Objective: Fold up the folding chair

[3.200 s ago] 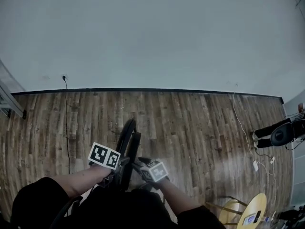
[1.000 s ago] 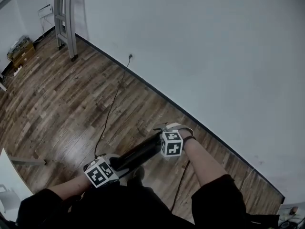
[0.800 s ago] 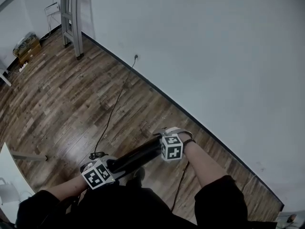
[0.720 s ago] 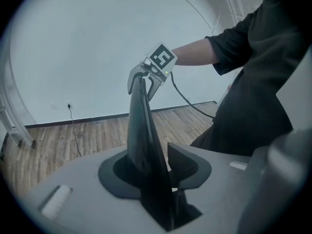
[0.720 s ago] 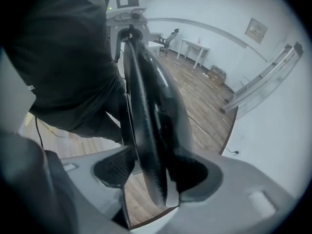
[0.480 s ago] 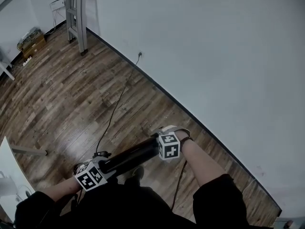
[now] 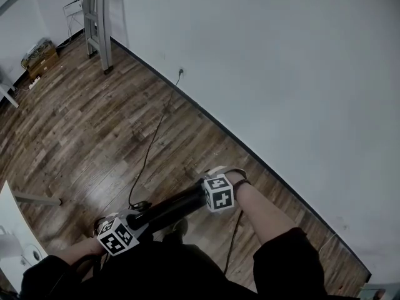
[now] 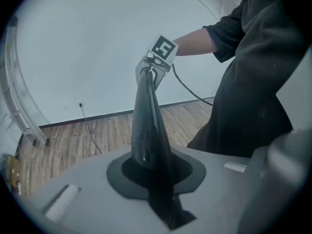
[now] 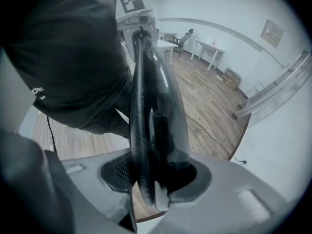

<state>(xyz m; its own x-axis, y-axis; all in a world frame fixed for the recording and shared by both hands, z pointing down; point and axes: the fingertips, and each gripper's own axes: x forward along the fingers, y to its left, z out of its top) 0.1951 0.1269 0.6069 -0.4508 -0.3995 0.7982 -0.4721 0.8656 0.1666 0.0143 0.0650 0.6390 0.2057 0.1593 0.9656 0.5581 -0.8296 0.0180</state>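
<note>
The folded black folding chair [image 7: 166, 209] runs as a narrow dark bar between my two grippers in the head view, held above the wood floor. My left gripper [image 7: 125, 225] holds its lower left end and my right gripper [image 7: 206, 195] its upper right end. In the left gripper view the chair's edge [image 8: 148, 130] rises out of the left gripper [image 8: 163, 199] toward the right gripper's marker cube [image 8: 163, 48]. In the right gripper view the chair's tube and seat [image 9: 156, 116] stand in the right gripper [image 9: 156, 186]. Both pairs of jaws have just been closing with the chair between them.
A white wall [image 7: 281, 74] runs diagonally close ahead, with a socket [image 7: 181, 72] and a black cable [image 7: 150, 149] trailing over the floor. A metal ladder [image 7: 100, 17] and a cardboard box [image 7: 39, 54] stand far left. A white table edge [image 7: 12, 230] is at the lower left.
The head view has swung from the far wall to this diagonal one. Over the last second the left gripper slid down and left along the chair; the right gripper stayed put.
</note>
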